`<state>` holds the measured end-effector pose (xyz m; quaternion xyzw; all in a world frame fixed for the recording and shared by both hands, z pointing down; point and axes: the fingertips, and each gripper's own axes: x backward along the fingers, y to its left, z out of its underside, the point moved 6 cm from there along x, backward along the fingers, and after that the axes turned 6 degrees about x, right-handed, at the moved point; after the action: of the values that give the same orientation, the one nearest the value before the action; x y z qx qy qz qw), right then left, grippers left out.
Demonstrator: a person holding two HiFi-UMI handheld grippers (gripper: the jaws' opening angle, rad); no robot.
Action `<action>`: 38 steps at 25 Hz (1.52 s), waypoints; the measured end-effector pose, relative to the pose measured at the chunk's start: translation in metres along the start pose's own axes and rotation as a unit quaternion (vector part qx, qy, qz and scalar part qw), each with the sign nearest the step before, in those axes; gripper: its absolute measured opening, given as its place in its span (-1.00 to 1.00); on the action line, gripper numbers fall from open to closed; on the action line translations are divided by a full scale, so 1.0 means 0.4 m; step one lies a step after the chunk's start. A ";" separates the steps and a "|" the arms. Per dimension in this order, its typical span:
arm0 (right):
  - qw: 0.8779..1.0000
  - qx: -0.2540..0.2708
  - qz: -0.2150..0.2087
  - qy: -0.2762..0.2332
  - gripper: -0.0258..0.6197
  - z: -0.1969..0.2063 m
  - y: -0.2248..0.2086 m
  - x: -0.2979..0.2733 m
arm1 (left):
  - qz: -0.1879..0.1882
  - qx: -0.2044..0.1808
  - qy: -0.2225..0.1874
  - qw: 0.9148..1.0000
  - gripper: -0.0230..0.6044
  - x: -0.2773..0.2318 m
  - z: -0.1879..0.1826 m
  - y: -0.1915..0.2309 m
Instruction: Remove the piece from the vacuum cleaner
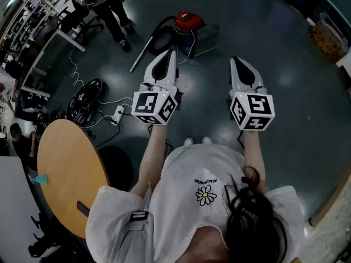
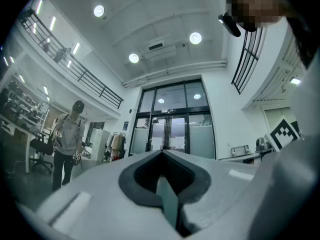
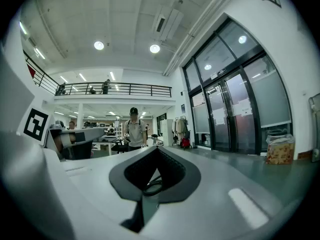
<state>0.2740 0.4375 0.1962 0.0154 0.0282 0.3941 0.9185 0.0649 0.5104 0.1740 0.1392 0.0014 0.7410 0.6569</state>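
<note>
Red drum vacuum cleaner (image 1: 186, 22) on the floor, black hose (image 1: 160, 30) looped beside it, silver wand (image 1: 141, 53) lying near, left tongs (image 1: 173, 53) and right tongs (image 1: 233, 60) both closed, empty

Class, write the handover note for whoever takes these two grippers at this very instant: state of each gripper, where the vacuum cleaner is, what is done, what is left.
Left gripper: jaws shut, nothing between them, held in the air.
Right gripper: jaws shut, empty, level with the left.
The red vacuum cleaner stands on the floor ahead, apart from both grippers, with its black hose and metal wand lying to its left.
Done: nothing visible; neither gripper touches the cleaner.
Left: approach, open a gripper, grasp the piece and take it off.
</note>
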 end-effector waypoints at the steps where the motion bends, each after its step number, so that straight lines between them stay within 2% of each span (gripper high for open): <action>1: 1.000 0.000 -0.001 0.002 -0.85 0.006 -0.001 -0.003 | -0.001 0.000 0.001 1.000 -0.92 0.000 0.004 0.003; 17: 1.000 0.000 -0.011 0.003 -0.85 0.030 -0.045 -0.052 | -0.002 -0.009 0.013 1.000 -0.92 -0.044 0.037 0.012; 24: 0.998 -0.023 -0.045 0.027 -0.85 0.110 -0.040 -0.079 | -0.035 0.000 0.038 0.999 -0.92 -0.006 0.110 0.038; 27: 0.997 -0.031 -0.059 0.045 -0.85 0.145 -0.023 -0.120 | -0.044 0.014 0.050 0.998 -0.92 -0.012 0.138 0.078; 33: 0.995 -0.012 -0.067 0.075 -0.85 0.184 -0.022 -0.260 | -0.052 0.038 0.054 0.996 -0.92 -0.097 0.195 0.196; 38: 0.994 0.003 -0.069 0.088 -0.85 0.177 -0.037 -0.439 | -0.056 0.067 0.032 0.996 -0.92 -0.216 0.223 0.357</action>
<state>0.1685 0.2998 0.2730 -0.0180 0.1108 0.3292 0.9376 -0.0469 0.3905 0.2684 0.1588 0.0796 0.7056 0.6860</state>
